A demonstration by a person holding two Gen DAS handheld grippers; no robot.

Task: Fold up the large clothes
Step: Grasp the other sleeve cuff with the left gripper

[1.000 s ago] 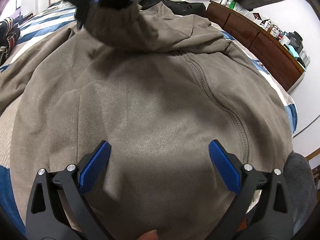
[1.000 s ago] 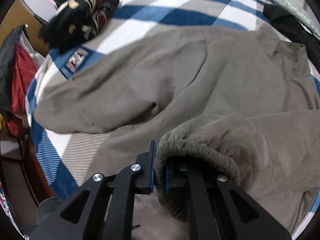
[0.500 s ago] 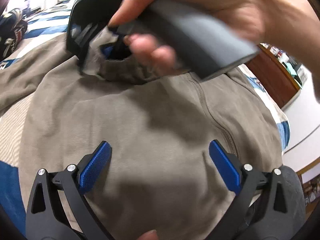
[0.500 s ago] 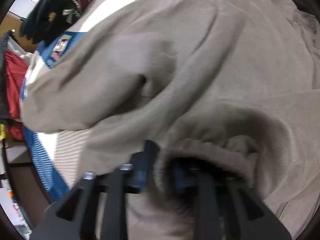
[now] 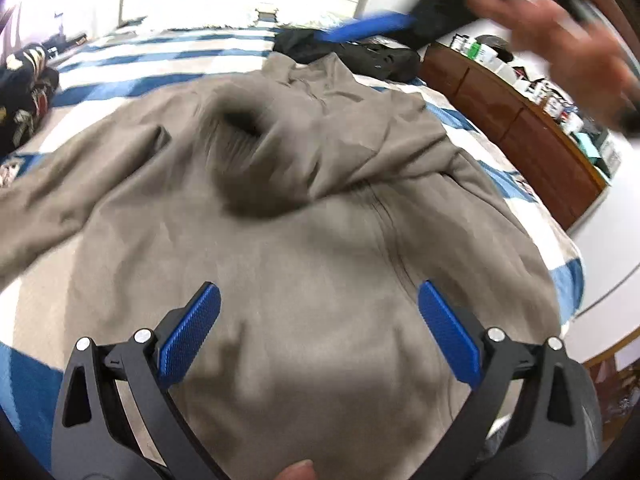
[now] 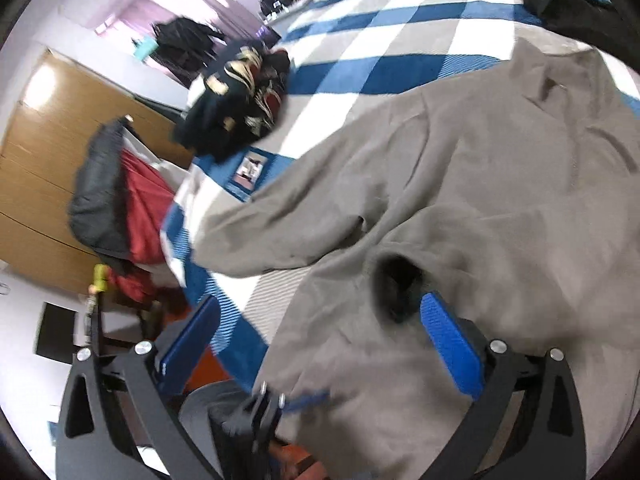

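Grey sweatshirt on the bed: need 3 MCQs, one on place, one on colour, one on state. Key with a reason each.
1. Where does the sleeve cuff lie?
A. on the body of the grey sweatshirt
B. on the wooden dresser
C. hanging off the bed edge

2. What colours is the bedspread?
A. red and black
B. blue, white and grey checks
C. plain green

3. What is between the pads of the right gripper?
A. the cuff, clamped
B. a black garment
C. nothing, the pads stand apart

Key: 1 A, the cuff's dark opening sits on the sweatshirt's chest in both views. 2 B, checks show around the sweatshirt. 3 C, the jaws are opening and the blue pads stand wide with the cuff lying free beyond them.
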